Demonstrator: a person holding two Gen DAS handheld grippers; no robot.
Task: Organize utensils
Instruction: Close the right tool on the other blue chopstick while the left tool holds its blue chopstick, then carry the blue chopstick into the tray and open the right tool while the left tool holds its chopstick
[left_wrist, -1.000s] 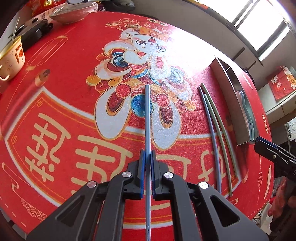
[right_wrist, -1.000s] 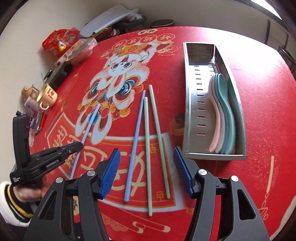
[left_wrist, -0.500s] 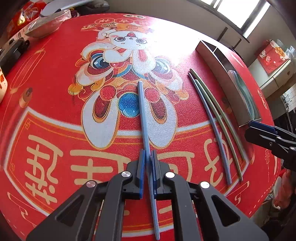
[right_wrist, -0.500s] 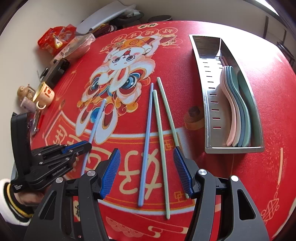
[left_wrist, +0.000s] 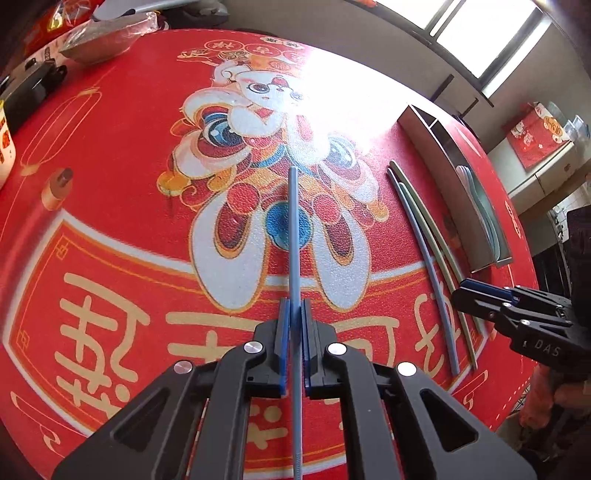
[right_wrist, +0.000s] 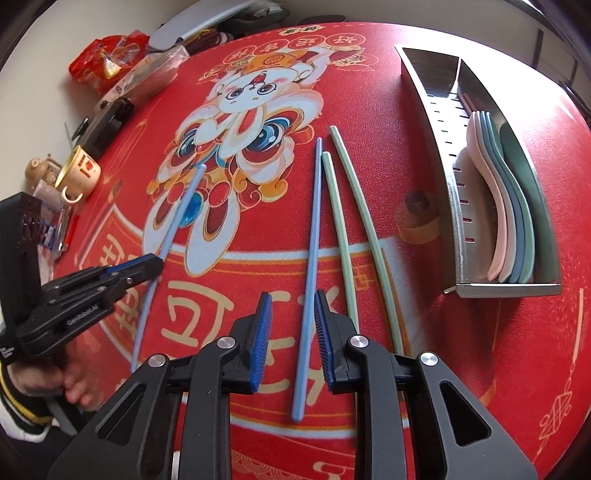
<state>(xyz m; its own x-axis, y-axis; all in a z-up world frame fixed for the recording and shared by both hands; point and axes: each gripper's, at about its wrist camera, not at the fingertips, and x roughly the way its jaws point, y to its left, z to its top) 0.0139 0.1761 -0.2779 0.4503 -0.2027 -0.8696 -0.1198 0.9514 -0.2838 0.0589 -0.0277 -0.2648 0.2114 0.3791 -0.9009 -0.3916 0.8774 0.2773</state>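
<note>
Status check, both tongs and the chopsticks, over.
Left tongs shut on a blue chopstick. Right tongs closing around second blue chopstick, not yet pinched. Nothing blocking.

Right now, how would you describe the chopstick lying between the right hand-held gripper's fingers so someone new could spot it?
Start at the steel utensil tray on the red mat's right side, then move left to the three chopsticks lying side by side. The one you want is the leftmost, the blue chopstick, running between the fingers of the right hand-held gripper. Its two neighbours are pale green, and the other blue one lies apart, clamped in the left hand-held gripper.
</note>
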